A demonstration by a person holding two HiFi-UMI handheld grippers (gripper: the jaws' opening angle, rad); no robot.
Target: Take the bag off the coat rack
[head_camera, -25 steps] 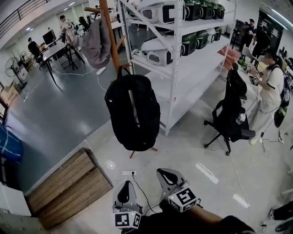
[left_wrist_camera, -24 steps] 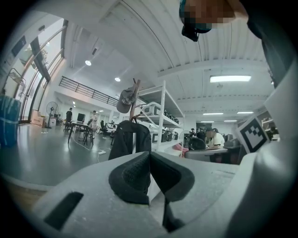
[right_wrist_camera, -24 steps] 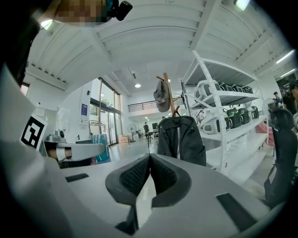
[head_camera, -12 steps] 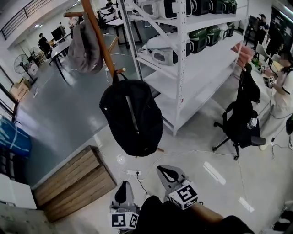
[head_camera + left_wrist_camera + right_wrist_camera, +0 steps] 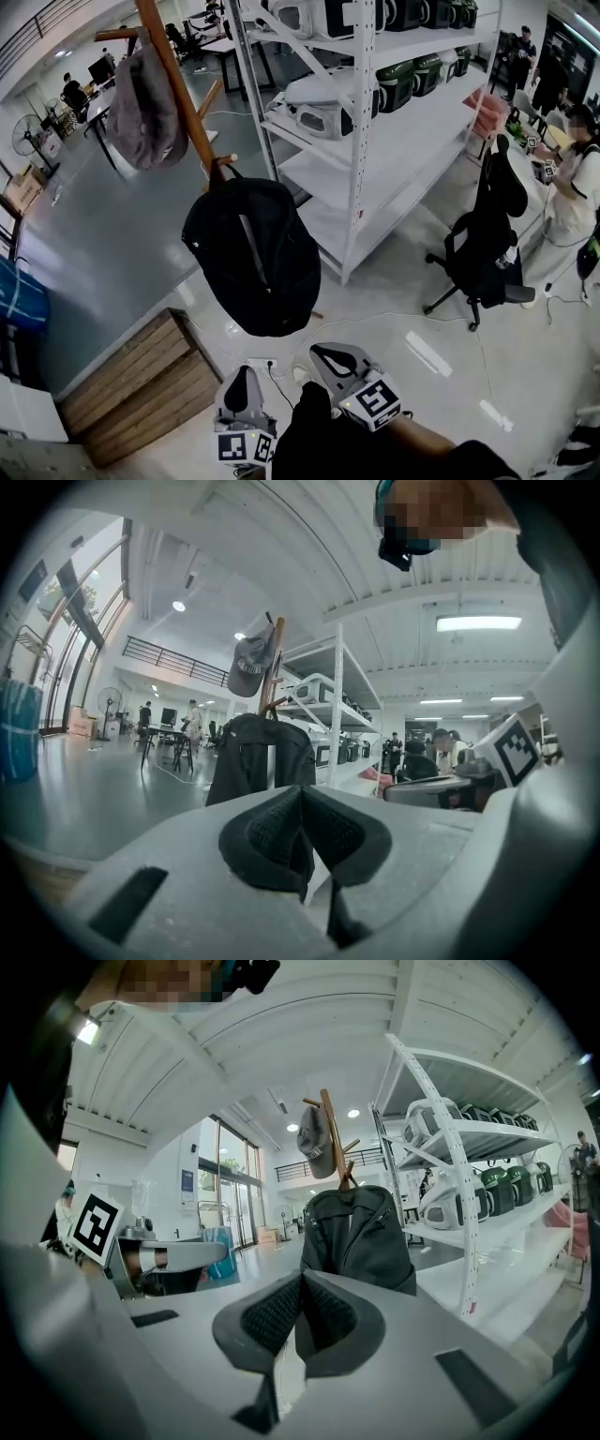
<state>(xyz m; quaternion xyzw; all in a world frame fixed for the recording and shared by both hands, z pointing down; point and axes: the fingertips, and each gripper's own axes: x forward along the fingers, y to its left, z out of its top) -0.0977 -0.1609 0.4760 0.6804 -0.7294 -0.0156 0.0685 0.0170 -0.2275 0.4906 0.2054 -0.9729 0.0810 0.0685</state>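
A black backpack hangs by its top loop from a peg of the wooden coat rack. A grey cap hangs higher on the same pole. Both grippers are low in the head view, below the bag and apart from it: my left gripper and my right gripper, each shut with nothing between the jaws. The left gripper view shows the backpack ahead, beyond the left gripper. In the right gripper view the backpack fills the middle distance past the right gripper.
White metal shelving with stored devices stands right of the rack. A black office chair and a person are at the right. A wooden pallet box lies lower left. A power strip and cables lie on the floor.
The view has shifted so the backpack and rack sit further left and larger in frame. Both grippers stay shut low in the picture.
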